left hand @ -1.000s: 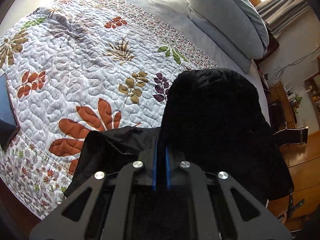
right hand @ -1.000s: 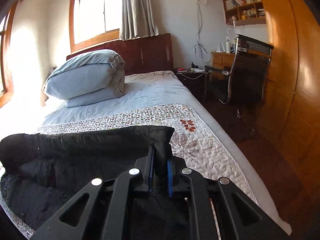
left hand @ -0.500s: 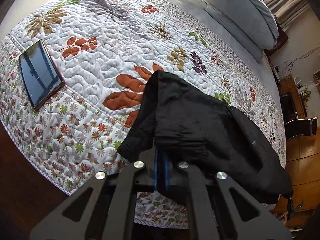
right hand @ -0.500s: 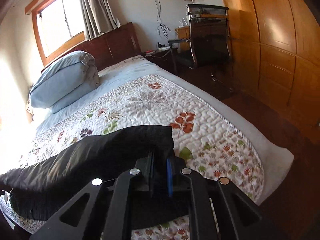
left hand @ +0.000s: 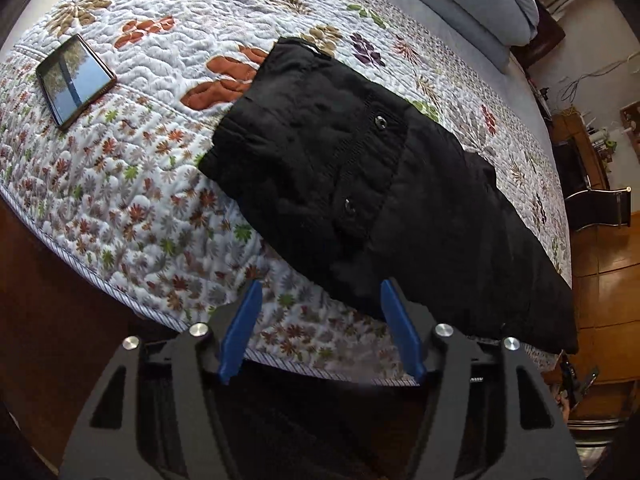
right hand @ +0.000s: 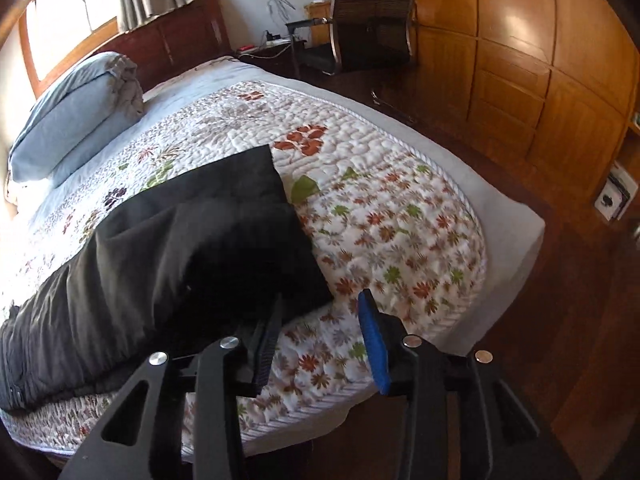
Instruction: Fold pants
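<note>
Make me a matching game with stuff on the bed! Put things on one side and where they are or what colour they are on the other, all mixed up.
Things:
1. pants
2. phone
3. pillows
4. left gripper

Descriptions:
A. pale blue, stacked by the headboard
B. black, spread across the quilt
C. open, nothing between its blue pads
D. lying flat near the quilt's edge, screen shiny

Pairs: 1-B, 2-D, 3-A, 4-C

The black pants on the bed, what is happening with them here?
A person with two handheld grippers is folding the black fabric pants on the floral quilted bedspread. Both the left gripper and right gripper have just been opening; nothing is between their jaws. The pants lie released near the bed's edge. A dark flat phone lies apart.
</note>
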The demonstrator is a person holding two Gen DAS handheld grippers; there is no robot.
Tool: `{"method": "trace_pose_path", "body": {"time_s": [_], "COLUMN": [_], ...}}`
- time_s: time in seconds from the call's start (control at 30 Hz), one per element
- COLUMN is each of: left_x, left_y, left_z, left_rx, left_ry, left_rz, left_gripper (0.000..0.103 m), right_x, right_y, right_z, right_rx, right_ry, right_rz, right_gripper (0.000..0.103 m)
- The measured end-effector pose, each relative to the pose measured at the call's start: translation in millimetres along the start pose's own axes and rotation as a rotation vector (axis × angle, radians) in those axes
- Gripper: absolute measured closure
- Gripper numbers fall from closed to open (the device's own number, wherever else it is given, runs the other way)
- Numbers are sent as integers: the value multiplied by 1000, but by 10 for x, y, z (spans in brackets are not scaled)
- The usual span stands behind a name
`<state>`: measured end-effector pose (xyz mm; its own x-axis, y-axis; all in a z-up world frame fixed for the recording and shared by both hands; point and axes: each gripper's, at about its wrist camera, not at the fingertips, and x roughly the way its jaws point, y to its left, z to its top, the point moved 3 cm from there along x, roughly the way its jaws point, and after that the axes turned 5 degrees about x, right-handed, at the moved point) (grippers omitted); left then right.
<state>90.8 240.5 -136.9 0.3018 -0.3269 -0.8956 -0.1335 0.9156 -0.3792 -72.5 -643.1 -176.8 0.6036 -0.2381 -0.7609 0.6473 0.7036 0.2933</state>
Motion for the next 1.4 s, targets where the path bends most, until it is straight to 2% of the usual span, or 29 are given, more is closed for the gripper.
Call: {"method": "trace_pose_path", "body": {"time_s": [0.07,0.17,0.23,0.33,0.47,0.53,0.63,0.7,0.77,0.8,0.87,0.97,1.03,1.1,1.17,1.27,1.33,1.4], "left_x": [165,364,451,474,403,402,478,530,591,612,647,700,751,789,819,877,919,935], "left_y": [-69,-74,-59,-72,-88,-118,-149,-180,-219,-230,-249,-261,-287,-312,-350,-407,-454,-472], "left_z": [-53,-57,-34,-6,-9,-7,-3,1,24,27,29,19,18,18,20,41,60,67], "left_rx": [-18,-84,-151,-214,-248,-261,-258,-254,-248,-247,-246,-246,-246,-246,-240,-224,-218,-217], "left_ry": [36,42,34,6,-49,-58,-34,-24,-16,-13,-11,-3,3,12,15,22,27,30], "left_rz": [-36,-76,-96,-105,-71,-59,-47,-34,-36,-38,-34,-30,-30,-33,-38,-29,-26,-24], "left_gripper": [35,35,35,34,15,15,14,14,14,14,14,14,14,14,14,14,14,14], "right_x": [-70,-114,-105,-48,159,276,375,426,496,530,555,439,285,185,191,379,514,515], "right_y": [-102,-134,-74,95,248,286,355,411,470,502,610,840,982,1013,922,549,364,245], "right_z": [-86,-199,-204,-118,31,73,142,219,305,348,453,650,745,765,701,452,278,119], "right_rx": [127,305,369,400,425,440,455,437,421,417,383,274,223,209,213,293,335,351], "right_ry": [15,38,41,45,73,98,95,87,94,98,93,46,-2,-19,-6,71,116,117], "right_rz": [111,318,412,492,446,412,448,422,391,377,377,404,471,490,446,354,347,362], "right_gripper": [50,48,48,46,41,41,41,48,61,63,80,91,93,93,93,93,93,82]}}
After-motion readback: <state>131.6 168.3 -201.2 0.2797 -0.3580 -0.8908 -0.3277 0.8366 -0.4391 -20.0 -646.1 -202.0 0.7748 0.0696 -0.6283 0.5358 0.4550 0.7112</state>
